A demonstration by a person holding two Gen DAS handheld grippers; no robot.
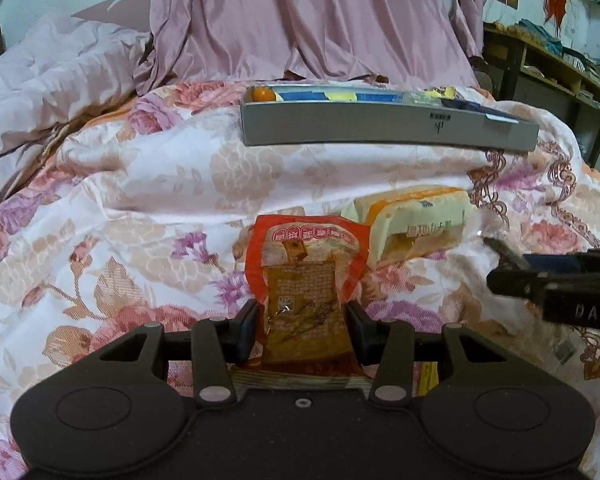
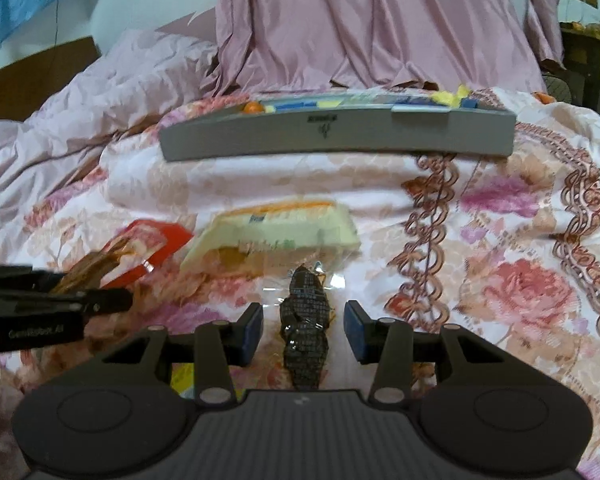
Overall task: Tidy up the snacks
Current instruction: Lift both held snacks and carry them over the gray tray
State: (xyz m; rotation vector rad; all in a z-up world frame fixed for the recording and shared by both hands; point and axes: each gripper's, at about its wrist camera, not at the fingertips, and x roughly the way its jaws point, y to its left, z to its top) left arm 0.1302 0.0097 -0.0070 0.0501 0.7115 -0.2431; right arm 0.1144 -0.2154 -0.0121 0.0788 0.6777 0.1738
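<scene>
On the floral bedspread, my left gripper [image 1: 304,328] is shut on a red and brown snack packet [image 1: 304,272], pads against its two sides. The same gripper [image 2: 100,304] and packet [image 2: 148,244] show at the left of the right wrist view. My right gripper [image 2: 304,332] holds a dark crumpled packet [image 2: 304,320] by its clear film edges; the packet [image 1: 500,248] pokes past that gripper [image 1: 512,270]. A pale yellow snack pack [image 1: 416,220] [image 2: 276,232] lies just beyond both. Farther back sits a grey tray [image 1: 380,128] [image 2: 340,136] holding several snacks.
A pink curtain [image 1: 300,20] hangs behind the tray. A crumpled pale quilt [image 1: 60,72] is piled at the left. Wooden shelves [image 1: 560,64] stand at the far right. A yellow wrapper [image 2: 180,380] lies under the right gripper's left side.
</scene>
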